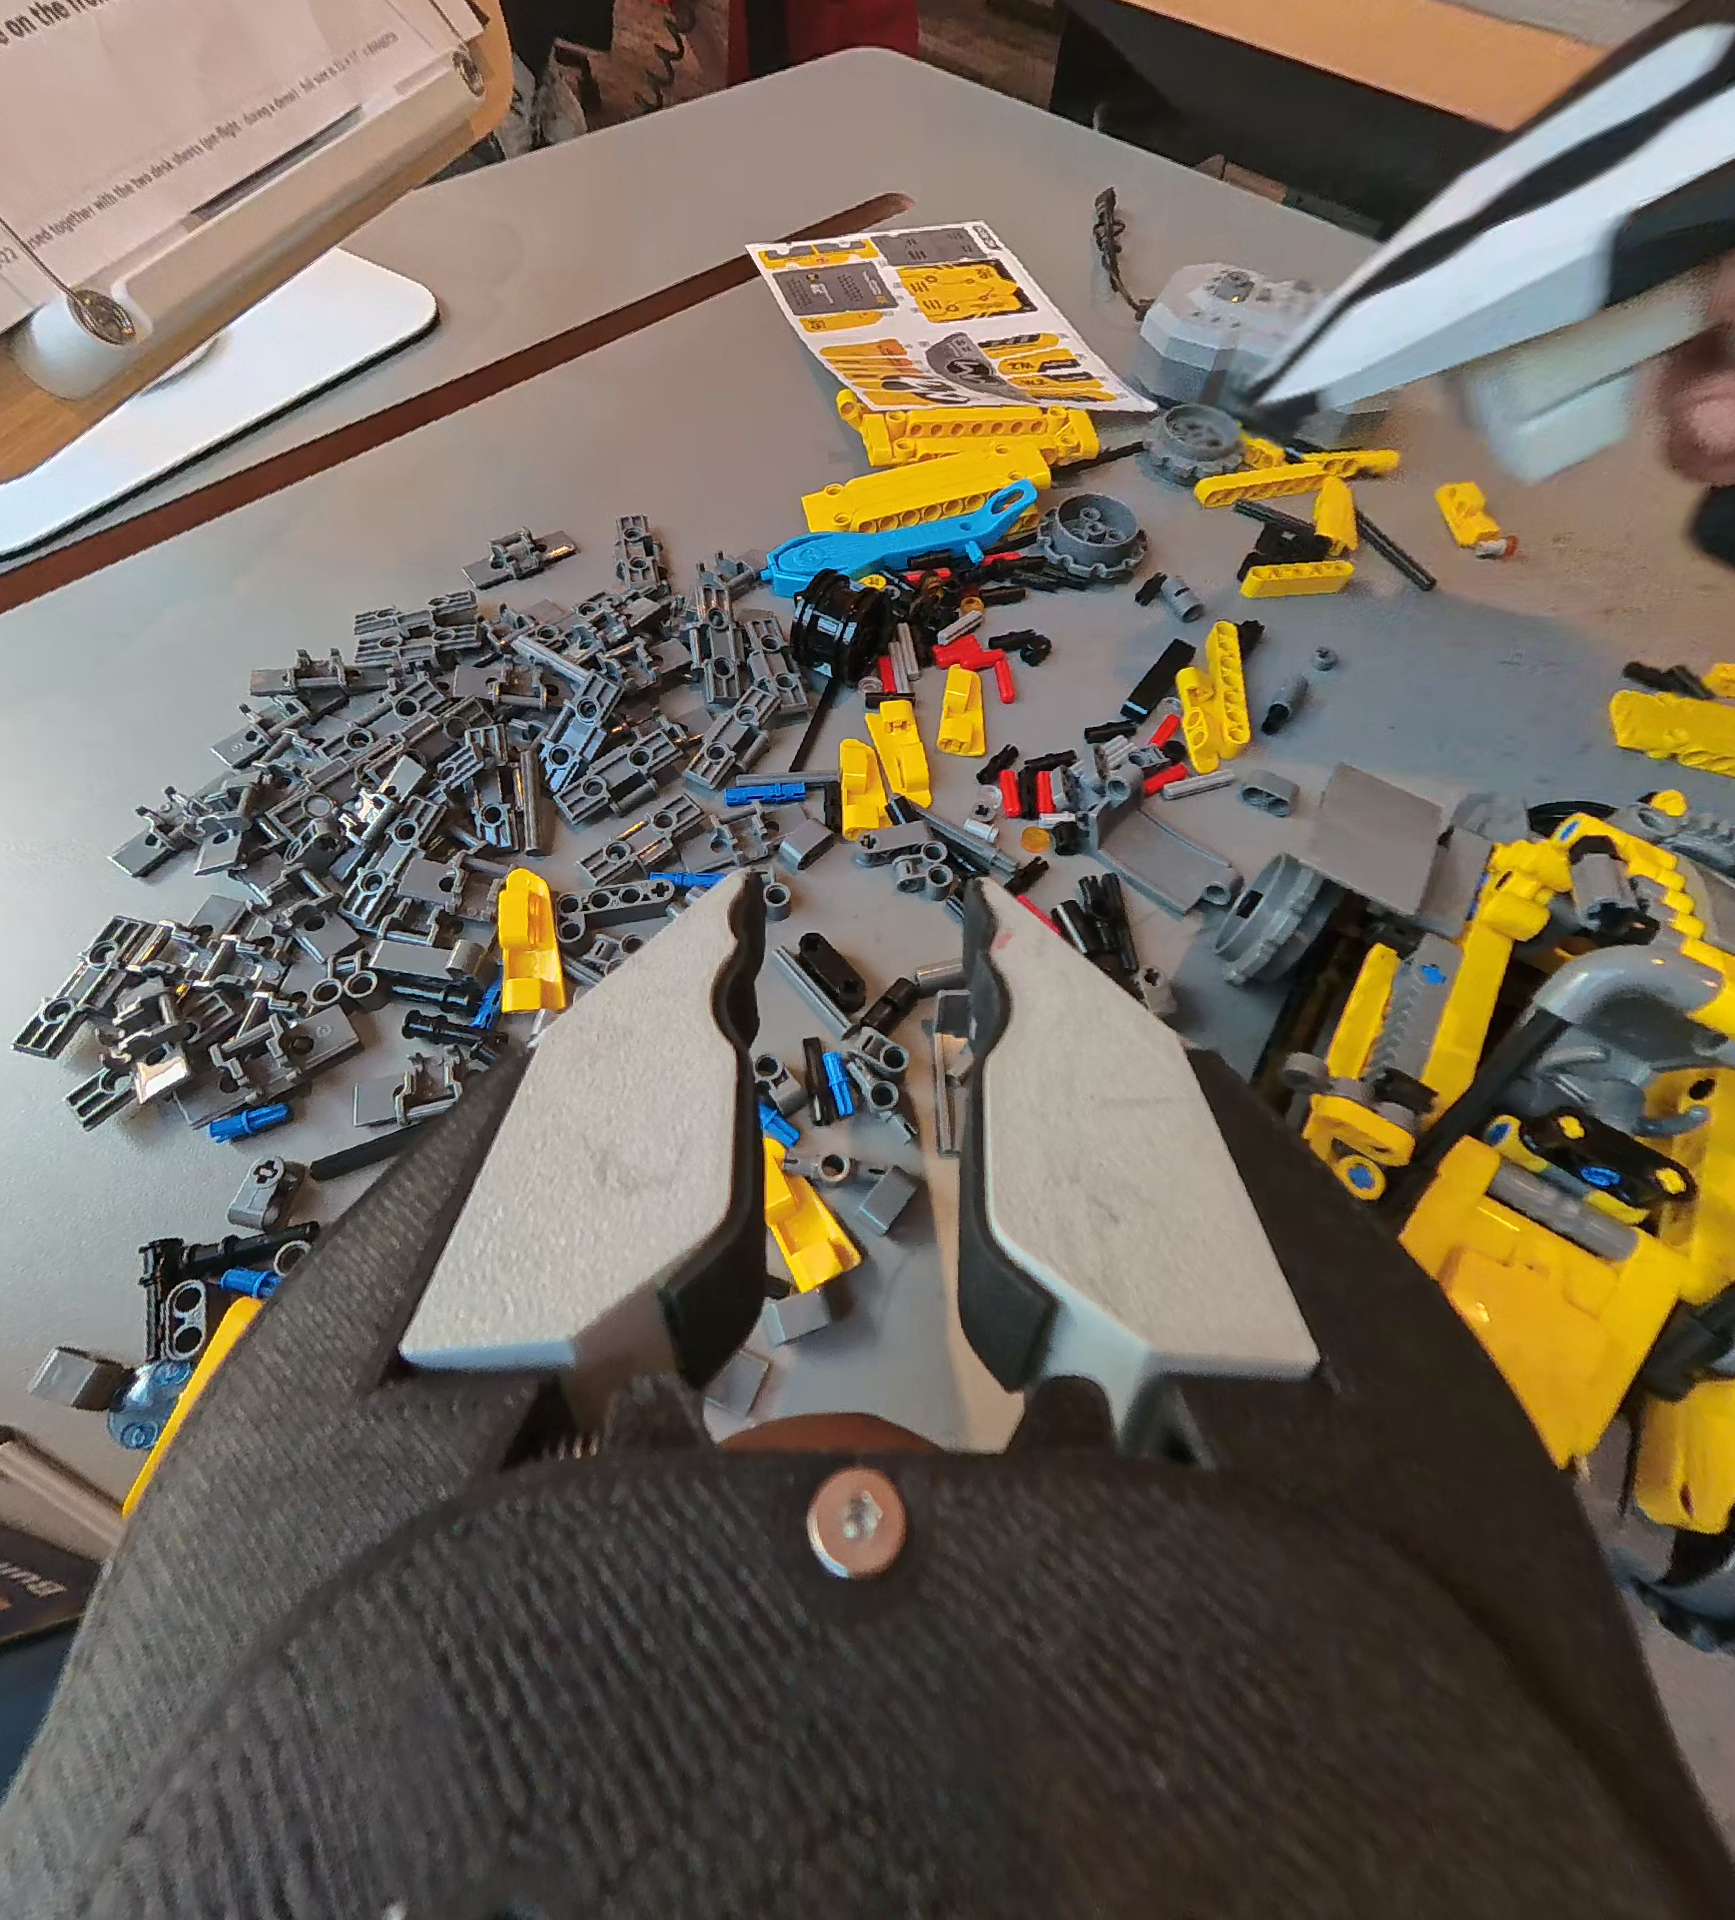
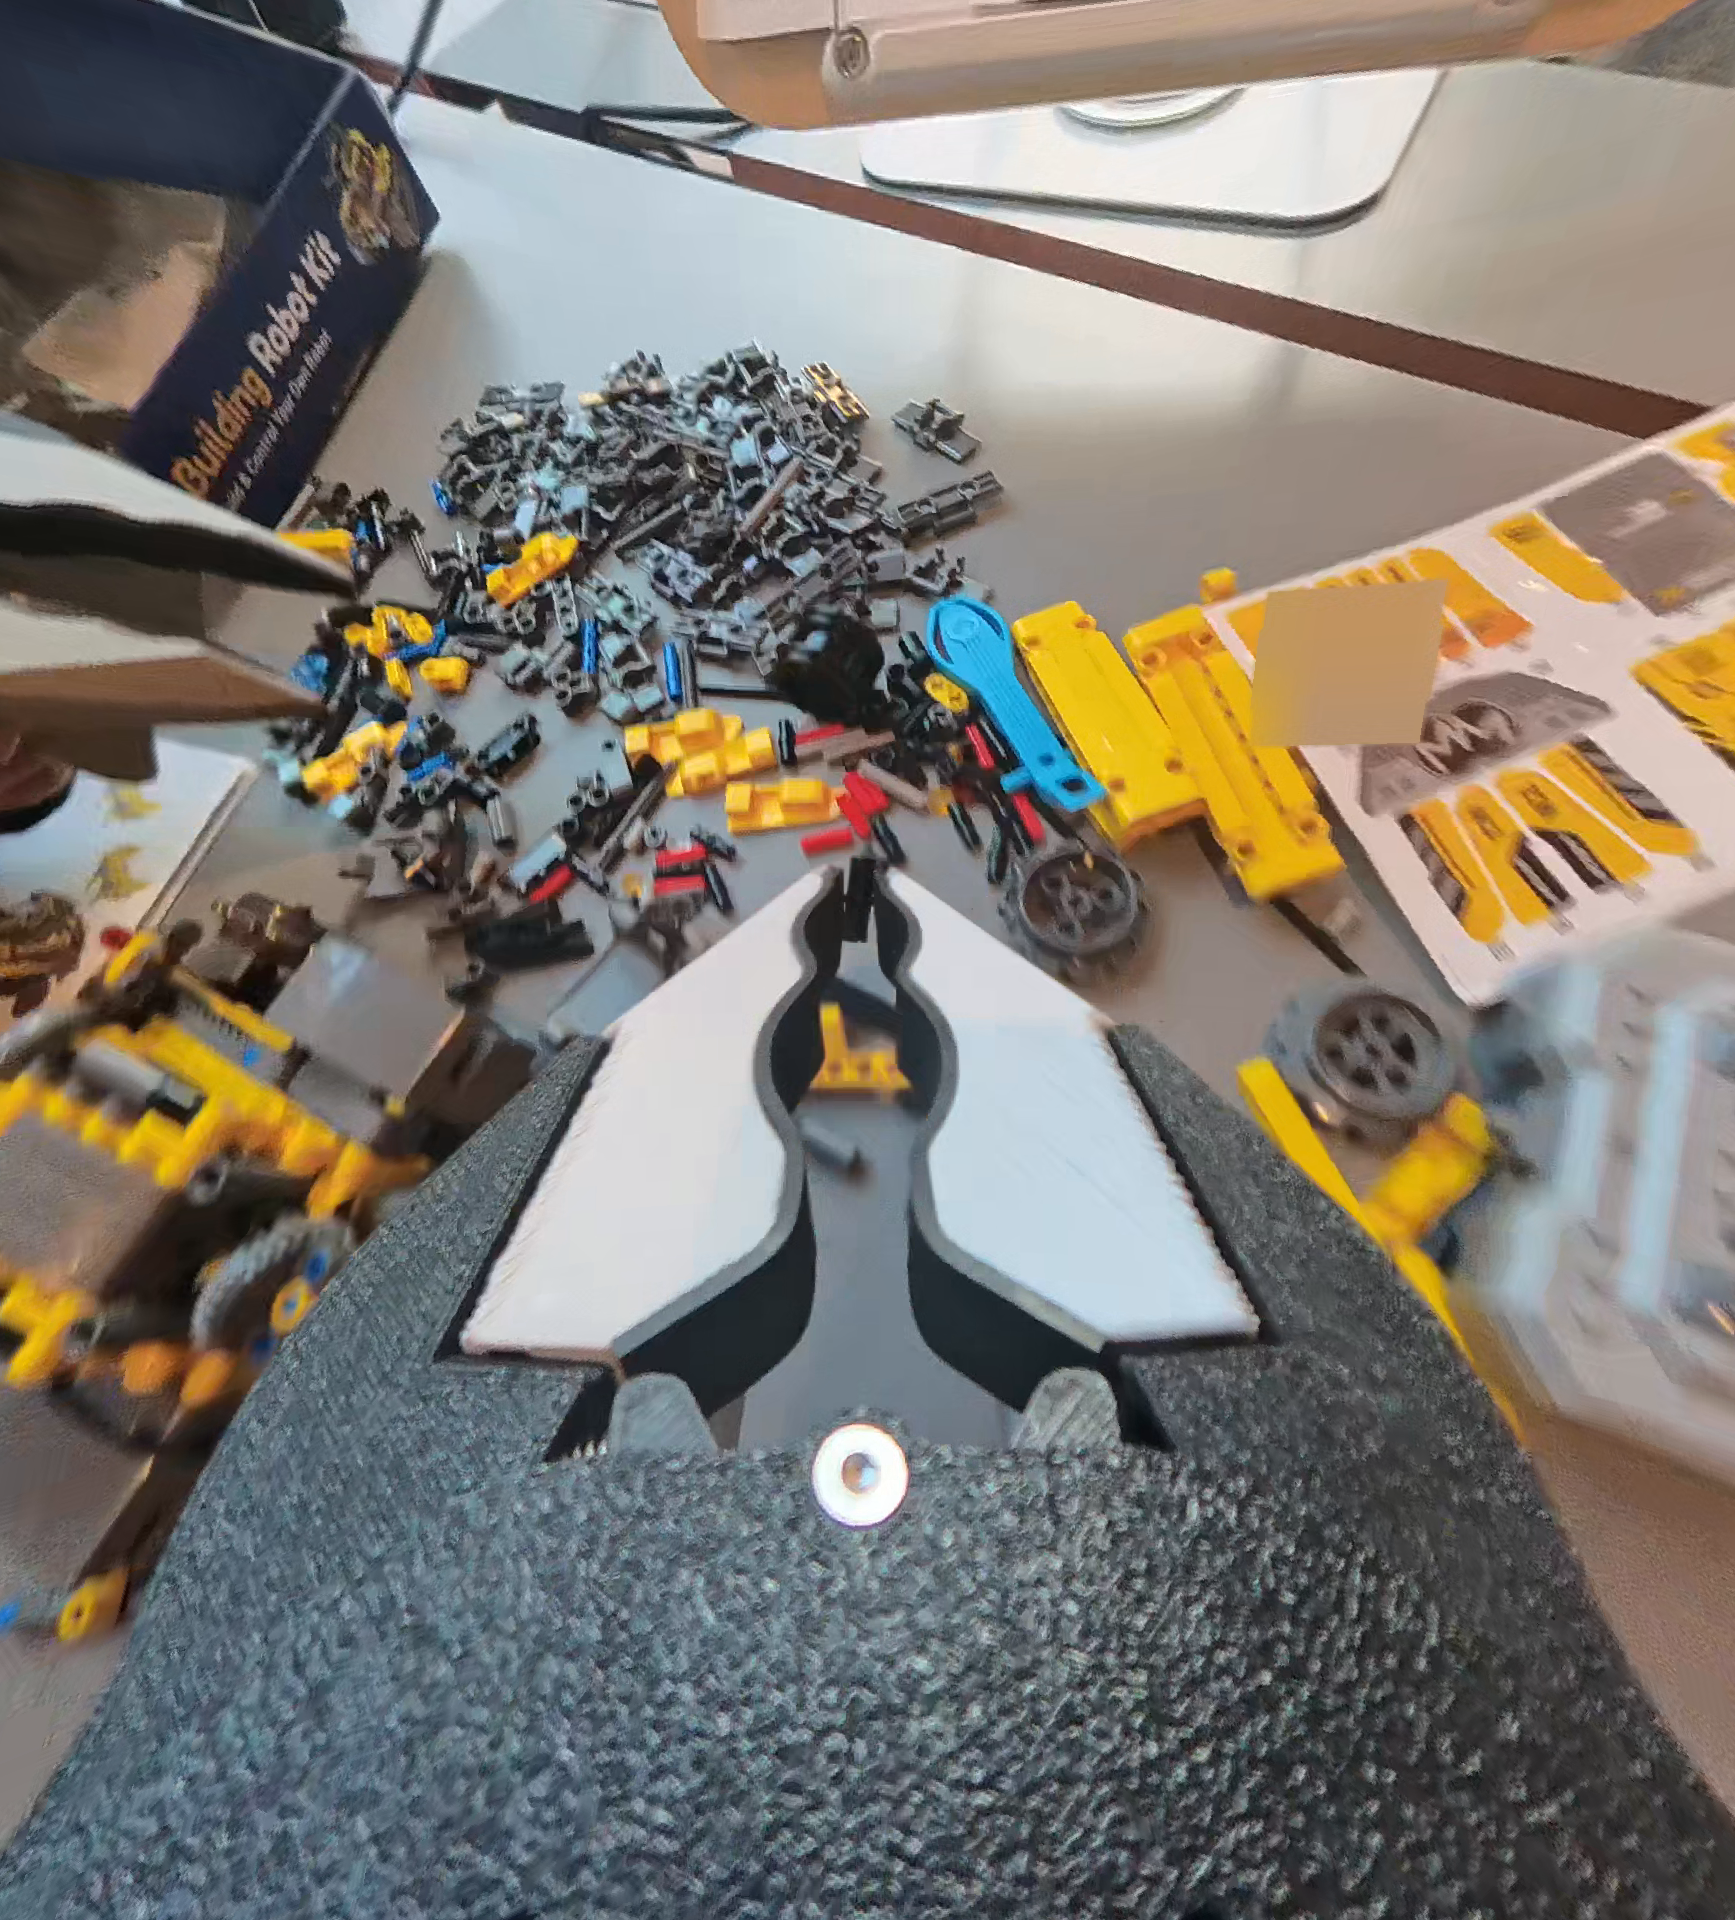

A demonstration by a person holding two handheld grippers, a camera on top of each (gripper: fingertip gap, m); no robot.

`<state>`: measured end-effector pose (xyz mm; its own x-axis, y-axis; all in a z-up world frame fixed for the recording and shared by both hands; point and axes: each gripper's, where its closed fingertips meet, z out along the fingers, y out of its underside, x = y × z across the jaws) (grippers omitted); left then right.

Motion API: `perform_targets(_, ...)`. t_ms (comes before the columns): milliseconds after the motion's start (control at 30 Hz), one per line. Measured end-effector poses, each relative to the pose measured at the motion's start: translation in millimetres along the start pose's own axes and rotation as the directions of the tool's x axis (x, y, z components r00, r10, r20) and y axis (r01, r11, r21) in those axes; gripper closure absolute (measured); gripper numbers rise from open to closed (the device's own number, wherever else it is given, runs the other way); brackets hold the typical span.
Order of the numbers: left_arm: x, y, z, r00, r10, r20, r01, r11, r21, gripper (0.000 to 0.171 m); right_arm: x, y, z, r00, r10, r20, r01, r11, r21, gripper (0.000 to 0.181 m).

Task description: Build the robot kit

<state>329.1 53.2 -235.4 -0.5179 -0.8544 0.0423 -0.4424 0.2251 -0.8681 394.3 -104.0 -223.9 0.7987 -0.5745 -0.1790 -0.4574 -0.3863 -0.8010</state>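
left hand-held gripper spread over loose bricks; right hand-held gripper pinching black pin

The yellow model and grey battery box are blurred, both cut off by picture edges.

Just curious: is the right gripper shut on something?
Yes. The right gripper is shut on a small black piece, pinched between its tips above the table.
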Motion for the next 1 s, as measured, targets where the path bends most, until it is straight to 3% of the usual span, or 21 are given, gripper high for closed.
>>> perform_targets(200,1,1,2,1.000,-0.002,-0.006,0.002,1.000,-0.003,0.137,15,57,-77,0.993,0.006,-0.118,-0.022,0.991,-0.135,0.178)
perform_targets(333,-2,5,3,1.000,0.007,0.005,-0.007,1.000,-0.017,0.137,19,108,-94,0.985,0.025,-0.170,-0.070,0.961,-0.266,0.178)
perform_targets(433,-4,7,4,1.000,0.000,0.007,0.000,1.000,-0.023,0.137,17,130,-95,0.984,0.056,-0.168,-0.106,0.946,-0.307,0.179)
perform_targets(833,-8,6,3,1.000,-0.010,0.008,0.011,1.000,-0.019,0.136,16,148,-91,0.979,0.061,-0.194,-0.127,0.930,-0.345,0.175)
perform_targets(1000,-6,5,2,1.000,-0.010,0.004,0.010,1.000,-0.017,0.136,14,140,-94,0.979,0.060,-0.196,-0.120,0.944,-0.308,0.175)
